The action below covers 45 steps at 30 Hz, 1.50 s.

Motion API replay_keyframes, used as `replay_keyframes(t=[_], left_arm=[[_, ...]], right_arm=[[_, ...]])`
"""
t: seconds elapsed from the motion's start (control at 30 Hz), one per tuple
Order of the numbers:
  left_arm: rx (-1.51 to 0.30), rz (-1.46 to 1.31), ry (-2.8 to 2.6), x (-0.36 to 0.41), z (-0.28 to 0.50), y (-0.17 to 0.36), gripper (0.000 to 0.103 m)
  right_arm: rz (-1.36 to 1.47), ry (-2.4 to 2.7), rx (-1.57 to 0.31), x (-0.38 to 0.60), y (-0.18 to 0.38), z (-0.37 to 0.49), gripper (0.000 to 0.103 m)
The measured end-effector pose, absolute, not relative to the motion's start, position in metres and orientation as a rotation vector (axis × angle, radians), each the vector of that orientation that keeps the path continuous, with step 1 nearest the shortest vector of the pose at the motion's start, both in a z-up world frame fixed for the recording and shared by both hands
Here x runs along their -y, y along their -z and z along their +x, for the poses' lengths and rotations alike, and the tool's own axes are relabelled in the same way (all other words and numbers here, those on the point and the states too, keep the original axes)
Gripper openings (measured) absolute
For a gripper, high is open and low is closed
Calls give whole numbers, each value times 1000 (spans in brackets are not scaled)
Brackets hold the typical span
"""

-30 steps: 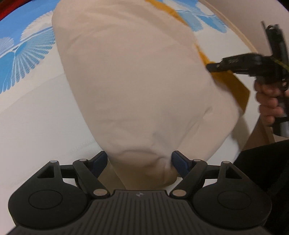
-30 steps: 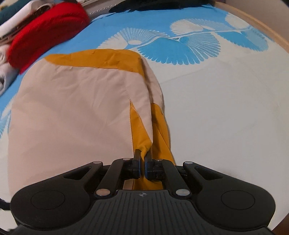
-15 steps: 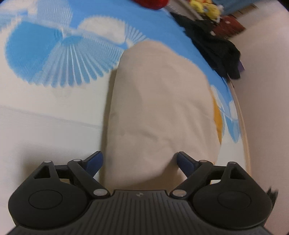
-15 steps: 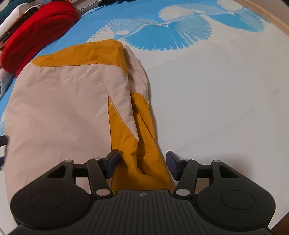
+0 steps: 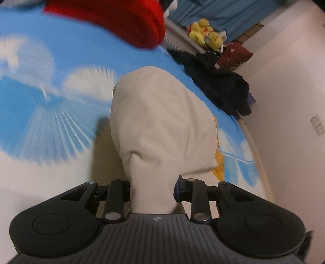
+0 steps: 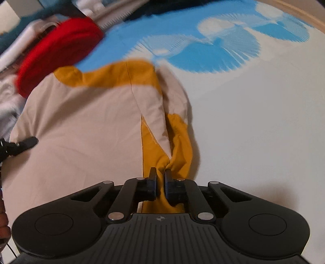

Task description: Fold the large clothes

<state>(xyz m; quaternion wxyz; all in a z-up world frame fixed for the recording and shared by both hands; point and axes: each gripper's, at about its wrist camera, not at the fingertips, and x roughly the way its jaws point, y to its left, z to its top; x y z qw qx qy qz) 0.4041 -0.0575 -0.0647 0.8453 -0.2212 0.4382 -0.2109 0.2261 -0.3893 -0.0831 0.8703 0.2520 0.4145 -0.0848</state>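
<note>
A bed (image 5: 30, 85) with a blue-and-white fan-patterned sheet (image 6: 213, 54) fills the room; a plain pale wall (image 5: 284, 85) bears a switch plate (image 5: 316, 125); yellow plush toys (image 5: 205, 34) sit on a ledge beyond.

The left wrist camera sits low behind the left gripper (image 5: 152, 190), looking forward along its fingers, close over the beige and mustard garment (image 5: 162, 126) toward the red bundle (image 5: 113, 18) and the wall beyond. The right wrist camera looks forward past the right gripper (image 6: 160, 178), equally close above the same garment (image 6: 85, 130). Both views share the garment, the blue-and-white bedsheet (image 6: 254, 105) and the red bundle (image 6: 59, 54).
</note>
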Motion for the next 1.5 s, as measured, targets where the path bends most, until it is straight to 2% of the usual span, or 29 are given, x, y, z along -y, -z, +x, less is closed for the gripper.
replay_keyframes(t=[0.07,0.13,0.23,0.3,0.43,0.83,0.97,1.03,1.07,1.13,1.23,1.33,1.4,1.43,1.5], left_arm=[[-908,-419,393,40,405,53,51],[-898,-359,312,24,408,50,61],[-962,-333,207,0,409,57,61],[-939,-290,199,-5,405,51,61],[-889,-262,227,-12,395,35,69],[-888,-115,346,12,349,18,69],[-929,-72,396,15,335,23,69],[-1005,-28,448,21,330,47,68],[-1058,18,443,24,329,65,75],[-1103,82,410,26,323,86,79],[-1062,26,439,21,311,57,72],[-1025,52,514,21,294,53,73],[-1156,125,420,22,291,90,83],[-1176,146,377,23,285,99,84],[-1111,180,330,30,272,78,85]], right_arm=[[532,146,-835,376,78,235,5],[523,125,-829,360,78,244,5],[481,121,-847,342,83,257,5],[473,125,-859,337,86,261,5],[463,147,-874,339,90,265,5],[442,169,-866,331,89,253,5],[431,175,-862,330,88,253,5],[421,186,-851,330,86,253,5],[416,195,-841,330,85,253,5],[402,216,-816,330,81,252,4],[390,240,-791,331,76,247,0],[361,235,-770,333,67,244,0],[316,244,-730,333,57,238,2],[306,250,-701,333,50,233,2],[293,261,-619,332,31,216,4]])
